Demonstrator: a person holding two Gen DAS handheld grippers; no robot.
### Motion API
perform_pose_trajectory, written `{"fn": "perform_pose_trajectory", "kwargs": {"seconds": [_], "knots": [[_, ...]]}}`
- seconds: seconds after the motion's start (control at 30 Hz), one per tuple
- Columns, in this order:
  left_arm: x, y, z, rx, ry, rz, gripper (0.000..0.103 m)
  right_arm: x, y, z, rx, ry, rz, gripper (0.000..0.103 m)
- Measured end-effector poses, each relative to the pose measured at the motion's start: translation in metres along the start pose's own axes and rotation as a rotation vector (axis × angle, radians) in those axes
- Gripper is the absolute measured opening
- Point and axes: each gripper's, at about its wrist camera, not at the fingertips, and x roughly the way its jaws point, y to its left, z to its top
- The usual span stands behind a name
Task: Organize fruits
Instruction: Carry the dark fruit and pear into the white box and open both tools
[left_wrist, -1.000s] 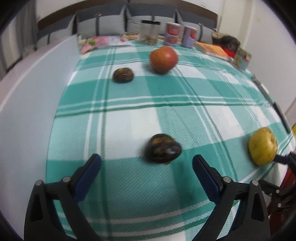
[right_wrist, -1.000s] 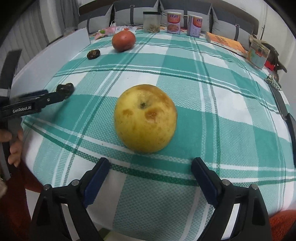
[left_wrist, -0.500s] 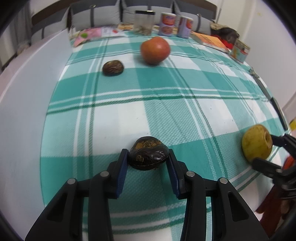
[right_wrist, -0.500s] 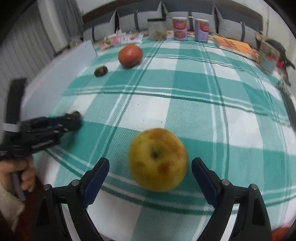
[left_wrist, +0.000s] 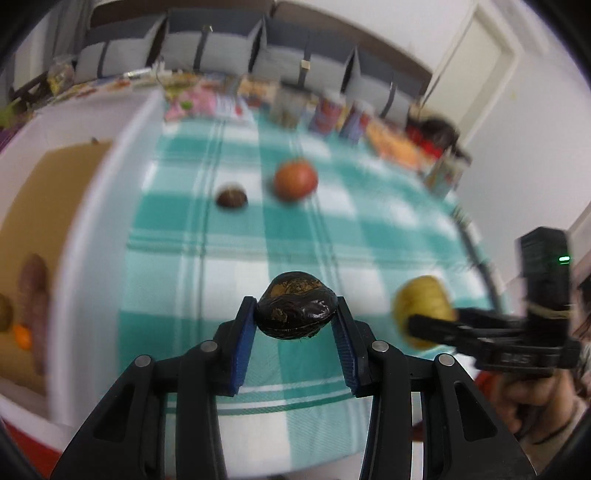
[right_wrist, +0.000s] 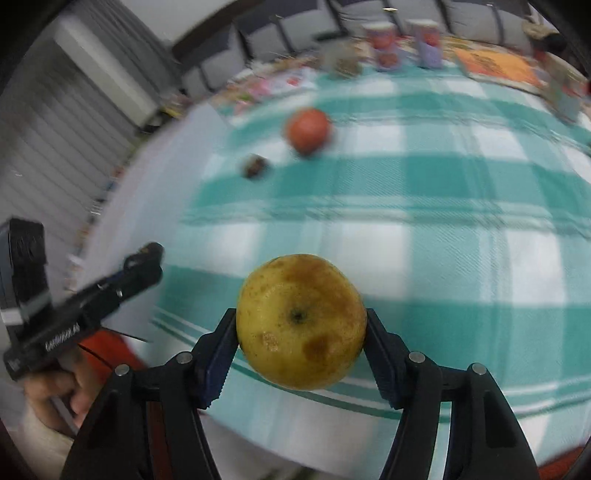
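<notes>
Both fruits have come up off the checked cloth (left_wrist: 207, 280) since the earlier frames: my left gripper (left_wrist: 295, 325) now pinches the dark wrinkled fruit (left_wrist: 295, 310) between its blue pads, held above the cloth. My right gripper (right_wrist: 301, 332) has the yellow apple (right_wrist: 301, 326) between its jaws, which are closing on it, pads against both sides. Farther back on the cloth lie a red fruit (left_wrist: 295, 179) and a small dark fruit (left_wrist: 231, 195).

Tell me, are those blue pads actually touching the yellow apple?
Touching. In the right wrist view the right gripper is closing, and its blue pads press both sides of the yellow apple, with no gap showing.
</notes>
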Motion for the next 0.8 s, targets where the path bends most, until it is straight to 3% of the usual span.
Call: {"fn": "perform_pose_trajectory", "kwargs": {"seconds": [0.13,0.23,0.4,0.57,0.7,0.8], "knots": [[-0.067,0.044,0.038,-0.036,-0.088,0.043,0.041,0.0,0.079,0.049,-0.095,-0.013,0.149,0.065],[-0.097,0.098,0.063,-0.087,-0.124,0.151,0.041,0.012,0.153,0.082,-0.205,-0.008,0.229,0.065],[-0.087,0.206,0.079,-0.235,-0.064,0.33,0.042,0.061,0.257,0.121,-0.367,0.029,0.264,0.065],[-0.029,0.275,0.072,-0.331,0.094,0.43,0.042,0.149,0.316,0.138,-0.484,0.142,0.17,0.065],[0.008,0.306,0.059,-0.402,0.215,0.457,0.042,0.211,0.325,0.13,-0.567,0.24,0.052,0.065],[0.018,0.316,0.051,-0.432,0.274,0.478,0.044,0.235,0.325,0.122,-0.614,0.286,0.0,0.065]]}}
